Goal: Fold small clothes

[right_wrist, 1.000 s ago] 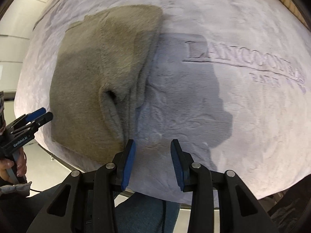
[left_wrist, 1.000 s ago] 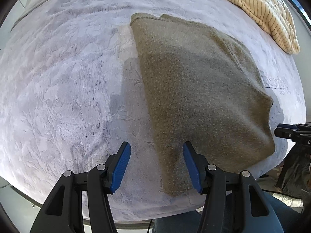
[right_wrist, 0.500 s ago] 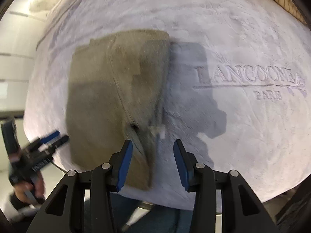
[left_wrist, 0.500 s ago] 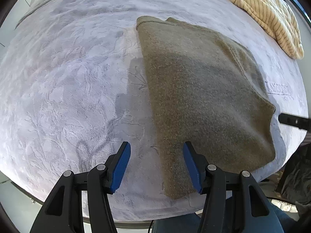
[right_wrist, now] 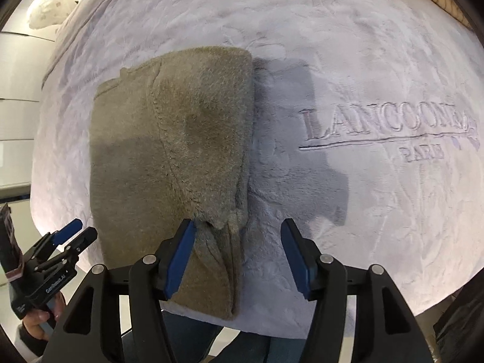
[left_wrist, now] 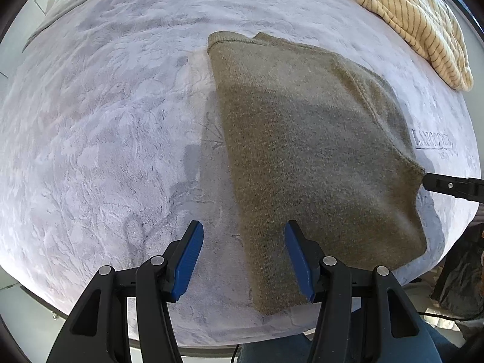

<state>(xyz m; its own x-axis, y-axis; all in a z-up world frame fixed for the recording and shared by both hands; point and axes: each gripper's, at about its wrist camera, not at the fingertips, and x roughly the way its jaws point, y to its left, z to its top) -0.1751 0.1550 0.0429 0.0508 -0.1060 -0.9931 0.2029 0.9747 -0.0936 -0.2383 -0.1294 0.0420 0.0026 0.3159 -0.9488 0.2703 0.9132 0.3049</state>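
Observation:
An olive-brown knitted garment [left_wrist: 305, 151] lies folded into a long rectangle on the lilac blanket; it also shows in the right wrist view [right_wrist: 169, 163]. My left gripper [left_wrist: 242, 260] is open and empty, hovering over the garment's near left edge. My right gripper [right_wrist: 237, 260] is open and empty, its jaws straddling the garment's near right edge, where a sleeve fold bunches up. The right gripper's tip [left_wrist: 447, 184] shows beside the garment in the left wrist view. The left gripper [right_wrist: 63, 248] shows at the left of the right wrist view.
The lilac embossed blanket [left_wrist: 99, 127] covers the whole surface, with "LANCOONEA PARIS" lettering [right_wrist: 390, 127] right of the garment. A cream striped cloth [left_wrist: 420, 21] lies at the far right corner. The blanket's near edge drops off just below the grippers.
The right gripper has moved left and forward over the garment's right edge and opened wider. The left gripper has shifted only slightly. The garment has stayed flat.

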